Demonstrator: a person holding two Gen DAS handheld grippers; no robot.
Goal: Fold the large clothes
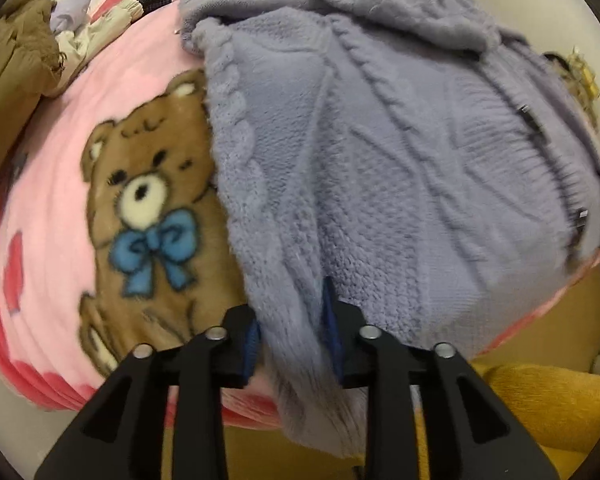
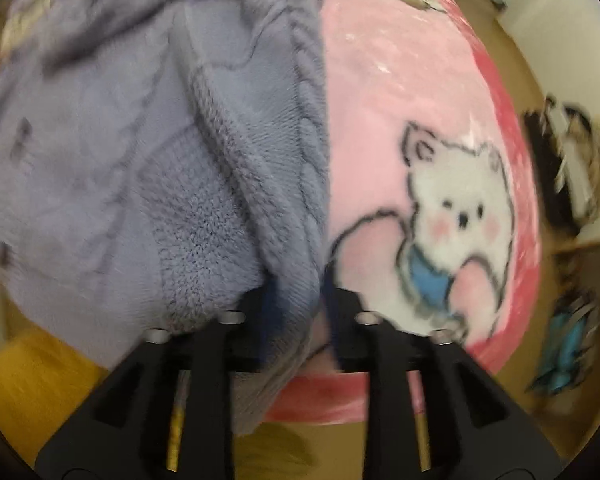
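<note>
A lavender cable-knit sweater (image 1: pixel 380 152) lies spread on a pink fleece blanket (image 1: pixel 48 200), its far part bunched in folds. My left gripper (image 1: pixel 292 320) is shut on the sweater's near left edge, fabric bunched between its blue pads. The sweater also fills the left half of the right wrist view (image 2: pixel 140 184). My right gripper (image 2: pixel 296 312) is shut on the sweater's near right edge. Both hold the hem near the blanket's front edge. The right view is blurred by motion.
The blanket shows a brown bear with a blue bow (image 1: pixel 148 208) and a white bear (image 2: pixel 460 216). A brown garment (image 1: pixel 12 72) and other clothes (image 1: pixel 100 28) lie at the far left. A yellow cloth (image 1: pixel 548 408) lies below the front edge.
</note>
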